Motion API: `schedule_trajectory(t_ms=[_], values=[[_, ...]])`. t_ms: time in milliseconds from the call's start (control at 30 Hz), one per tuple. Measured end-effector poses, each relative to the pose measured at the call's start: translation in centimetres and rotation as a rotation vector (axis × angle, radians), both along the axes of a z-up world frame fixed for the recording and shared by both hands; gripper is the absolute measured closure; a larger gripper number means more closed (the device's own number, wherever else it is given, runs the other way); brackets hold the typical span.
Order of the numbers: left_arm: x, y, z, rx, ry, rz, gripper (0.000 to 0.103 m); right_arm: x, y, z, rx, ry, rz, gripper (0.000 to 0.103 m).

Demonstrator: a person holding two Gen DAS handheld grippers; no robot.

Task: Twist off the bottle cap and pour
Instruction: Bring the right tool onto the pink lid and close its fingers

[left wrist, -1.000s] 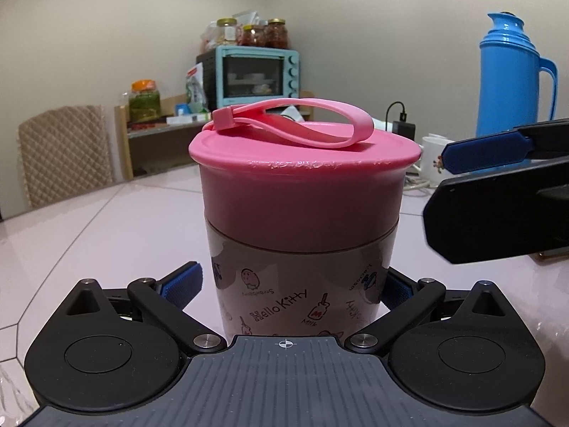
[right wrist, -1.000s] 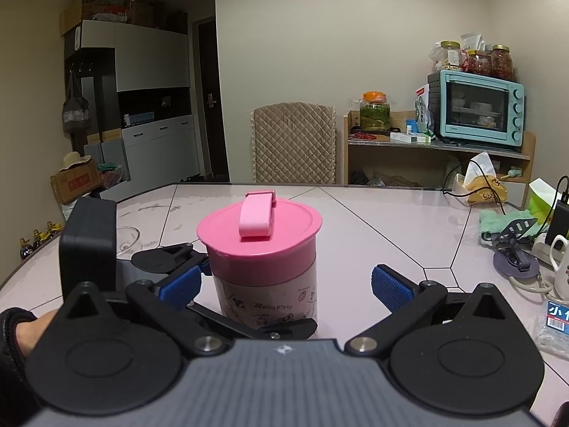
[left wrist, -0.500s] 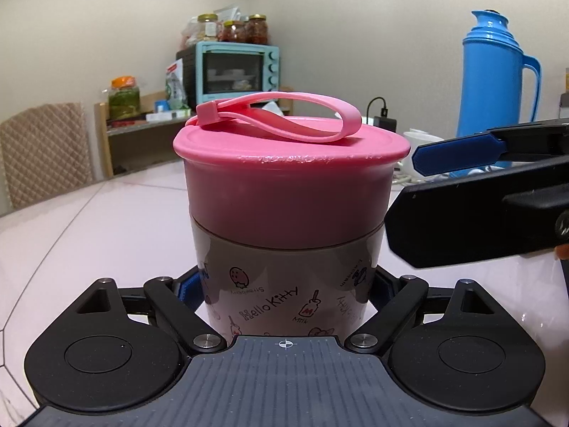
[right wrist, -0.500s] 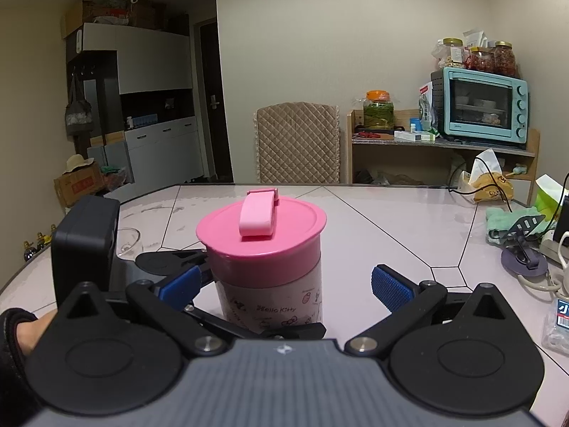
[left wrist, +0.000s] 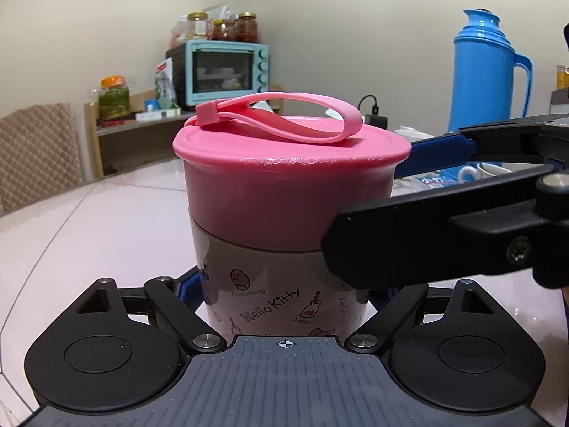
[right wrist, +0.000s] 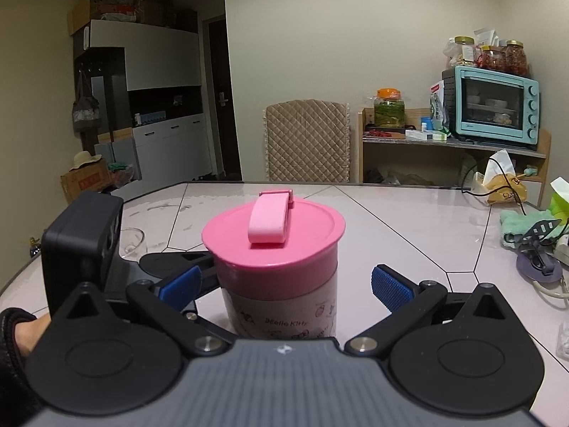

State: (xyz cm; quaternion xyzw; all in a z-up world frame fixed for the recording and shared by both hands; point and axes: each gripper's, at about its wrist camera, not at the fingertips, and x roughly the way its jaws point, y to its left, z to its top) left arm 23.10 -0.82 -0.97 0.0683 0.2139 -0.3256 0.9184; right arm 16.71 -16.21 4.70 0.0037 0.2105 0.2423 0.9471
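Observation:
A Hello Kitty bottle (left wrist: 281,299) with a wide pink cap (left wrist: 288,181) and a pink strap stands upright on the pale table. My left gripper (left wrist: 284,293) is shut on the bottle's lower body. My right gripper (right wrist: 284,281) is open, its blue pads on either side of the pink cap (right wrist: 274,245) with gaps on both sides. In the left wrist view the right gripper's fingers (left wrist: 437,149) reach in from the right around the cap. The bottle body (right wrist: 284,306) shows below the cap.
A blue thermos (left wrist: 487,71) and white cups stand at the right. A clear glass (right wrist: 131,245) sits on the table at the left behind my left gripper. A cloth, cables and a small stand (right wrist: 537,249) lie at the right. A chair and shelf stand beyond.
My left gripper has closed onto the bottle's body. My right gripper has moved forward so that its open fingers now straddle the pink cap.

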Motion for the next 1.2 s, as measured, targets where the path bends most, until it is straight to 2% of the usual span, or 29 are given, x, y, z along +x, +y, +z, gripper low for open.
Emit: schedule_trajectory(t_ms=[733, 933, 1033, 1200], values=[[0.4, 0.6, 0.0, -0.002, -0.002, -0.097, 0.012, 0.9, -1.3, -1.1, 0.025, -0.016, 0.102, 0.001], [0.4, 0.8, 0.1, -0.005, 0.003, -0.117, 0.012, 1.4, -0.4, -1.4, 0.011, -0.024, 0.121, 0.001], [0.3, 1.1, 0.2, -0.007, 0.003, -0.121, 0.012, 1.3, -0.1, -1.4, 0.015, -0.035, 0.128, 0.006], [0.2, 1.2, 0.3, -0.010, 0.004, -0.123, 0.012, 1.1, 0.5, -1.2, 0.018, -0.054, 0.137, 0.007]])
